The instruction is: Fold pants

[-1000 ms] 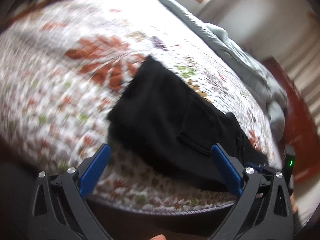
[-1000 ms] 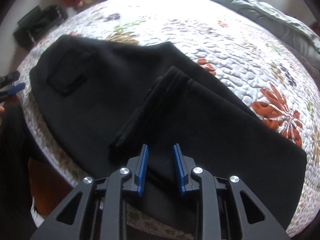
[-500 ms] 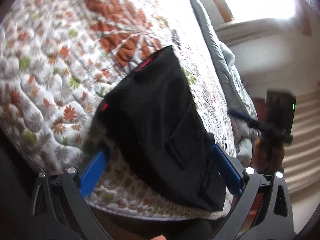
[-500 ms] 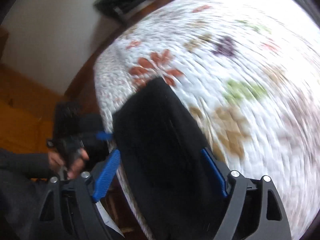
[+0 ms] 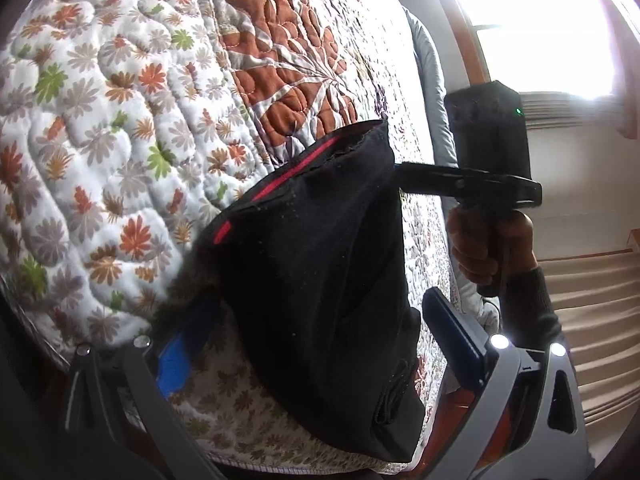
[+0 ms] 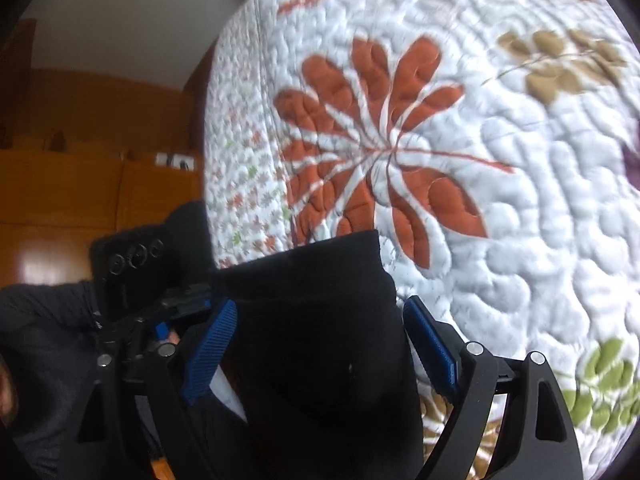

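The black, soft-knit pants (image 5: 320, 280) lie folded into a thick, roughly rectangular bundle on the bed, near its edge; a thin red stripe (image 5: 296, 172) shows along the fold at the far end, and stacked cloth layers show at the near corner. They rest on a white quilted bedspread (image 5: 120, 120) with a puffy stitched texture, printed with small orange, green and grey-brown leaves and large rust-red leaf shapes. A smooth grey blanket (image 5: 430, 80) runs along the bed's far side.

Your left gripper (image 5: 320, 344) has its blue ribbed pads spread wide, one on each side of the bundle, with nothing pinched; the left pad sits low against the bedspread beside the cloth, partly blurred. Your right gripper (image 6: 320, 348) has just been opening and now stands wide apart too, its blue pads on either side of the pants' end, not pressing on it. From the left wrist view you can see your right hand (image 5: 484, 248) on the black handle, a dark sleeve at the wrist, with the gripper's tip close to the far corner of the pants.

Around the bed there is a bright window (image 5: 540, 28), pale walls and brown wooden furniture (image 6: 80, 200).
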A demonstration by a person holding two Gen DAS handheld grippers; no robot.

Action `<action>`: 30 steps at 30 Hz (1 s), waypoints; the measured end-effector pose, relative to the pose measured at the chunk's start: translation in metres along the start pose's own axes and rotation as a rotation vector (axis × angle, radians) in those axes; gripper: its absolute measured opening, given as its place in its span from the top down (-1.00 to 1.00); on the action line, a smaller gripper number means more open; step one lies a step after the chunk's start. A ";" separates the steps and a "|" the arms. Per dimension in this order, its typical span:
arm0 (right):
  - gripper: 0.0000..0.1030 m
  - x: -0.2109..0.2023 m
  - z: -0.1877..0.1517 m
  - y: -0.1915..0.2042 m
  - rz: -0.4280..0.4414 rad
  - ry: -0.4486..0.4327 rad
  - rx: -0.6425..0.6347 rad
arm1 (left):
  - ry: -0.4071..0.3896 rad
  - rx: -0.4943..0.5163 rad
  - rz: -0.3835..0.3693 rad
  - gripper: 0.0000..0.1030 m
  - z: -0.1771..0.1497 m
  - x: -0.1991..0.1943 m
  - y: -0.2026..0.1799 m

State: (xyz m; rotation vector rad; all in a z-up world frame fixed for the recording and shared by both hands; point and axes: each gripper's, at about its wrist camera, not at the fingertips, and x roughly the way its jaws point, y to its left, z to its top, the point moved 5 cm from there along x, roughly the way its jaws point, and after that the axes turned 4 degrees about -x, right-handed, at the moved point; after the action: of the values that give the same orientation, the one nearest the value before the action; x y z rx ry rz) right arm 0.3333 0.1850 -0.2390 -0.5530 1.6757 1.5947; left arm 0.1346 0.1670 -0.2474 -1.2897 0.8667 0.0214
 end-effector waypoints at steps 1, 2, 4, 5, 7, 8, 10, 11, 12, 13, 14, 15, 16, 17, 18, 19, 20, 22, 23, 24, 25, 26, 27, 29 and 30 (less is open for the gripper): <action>-0.63 0.001 -0.001 0.001 -0.007 0.005 -0.003 | -0.001 0.007 0.006 -0.92 0.000 0.001 -0.004; -0.58 0.000 -0.002 0.002 -0.012 0.007 -0.004 | -0.002 0.015 0.014 -0.87 0.000 0.002 -0.005; -0.31 -0.004 -0.003 0.003 -0.032 0.000 -0.003 | -0.003 0.035 0.033 -0.69 0.003 0.003 -0.007; -0.25 -0.005 -0.003 0.004 -0.042 -0.006 -0.002 | -0.008 0.047 0.050 -0.60 0.002 0.003 -0.009; 0.02 -0.010 -0.005 0.005 -0.062 -0.021 0.000 | -0.004 0.065 0.059 -0.44 0.000 0.005 -0.011; 0.06 -0.015 -0.007 0.010 -0.079 -0.030 -0.010 | -0.004 0.070 0.062 -0.33 0.000 0.003 -0.011; 0.14 -0.022 -0.010 0.019 -0.104 -0.045 -0.023 | -0.007 0.077 0.064 -0.16 -0.002 0.000 -0.013; 0.15 -0.029 -0.013 0.025 -0.124 -0.053 -0.029 | -0.010 0.087 0.063 -0.09 -0.002 -0.004 -0.014; 0.17 -0.032 -0.014 0.030 -0.139 -0.058 -0.031 | -0.016 0.094 0.061 -0.04 -0.002 -0.007 -0.015; 0.19 -0.036 -0.015 0.035 -0.155 -0.063 -0.034 | -0.021 0.101 0.057 -0.01 -0.001 -0.010 -0.018; 0.19 -0.043 -0.018 0.042 -0.180 -0.069 -0.039 | -0.027 0.114 0.053 0.04 -0.002 -0.013 -0.023; 0.21 -0.050 -0.022 0.048 -0.198 -0.073 -0.044 | -0.032 0.129 0.051 0.08 -0.003 -0.017 -0.028; 0.22 -0.055 -0.025 0.053 -0.213 -0.078 -0.048 | -0.035 0.140 0.047 0.10 -0.004 -0.019 -0.032; 0.22 -0.062 -0.029 0.059 -0.236 -0.088 -0.054 | -0.038 0.159 0.038 0.16 -0.005 -0.023 -0.039; 0.23 -0.068 -0.033 0.066 -0.257 -0.095 -0.059 | -0.040 0.176 0.034 0.25 -0.006 -0.025 -0.044; 0.24 -0.073 -0.038 0.072 -0.277 -0.104 -0.064 | -0.044 0.194 0.029 0.27 -0.008 -0.028 -0.051; 0.25 -0.080 -0.043 0.079 -0.306 -0.125 -0.077 | -0.047 0.218 0.016 0.30 -0.010 -0.032 -0.060; 0.27 -0.091 -0.054 0.089 -0.341 -0.139 -0.077 | -0.050 0.244 0.003 0.38 -0.014 -0.035 -0.069; 0.27 -0.098 -0.062 0.096 -0.363 -0.147 -0.075 | -0.050 0.265 -0.004 0.40 -0.017 -0.038 -0.076; 0.28 -0.101 -0.067 0.100 -0.376 -0.153 -0.073 | -0.050 0.284 -0.010 0.41 -0.020 -0.040 -0.083; 0.29 -0.106 -0.072 0.105 -0.390 -0.160 -0.070 | -0.051 0.299 -0.013 0.41 -0.023 -0.041 -0.087; 0.30 -0.113 -0.079 0.111 -0.410 -0.171 -0.068 | -0.052 0.324 -0.017 0.41 -0.027 -0.044 -0.095; 0.31 -0.117 -0.084 0.115 -0.422 -0.178 -0.067 | -0.054 0.345 -0.021 0.41 -0.032 -0.045 -0.103; 0.32 -0.126 -0.096 0.123 -0.451 -0.194 -0.061 | -0.057 0.379 -0.026 0.43 -0.039 -0.050 -0.114; 0.33 -0.131 -0.102 0.127 -0.466 -0.200 -0.058 | -0.057 0.393 -0.030 0.43 -0.043 -0.051 -0.119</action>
State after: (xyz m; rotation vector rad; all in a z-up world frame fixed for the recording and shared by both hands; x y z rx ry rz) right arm 0.2992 0.0785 -0.0623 -0.7266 1.2442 1.3105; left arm 0.1321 0.1152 -0.1211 -0.9287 0.7580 -0.1298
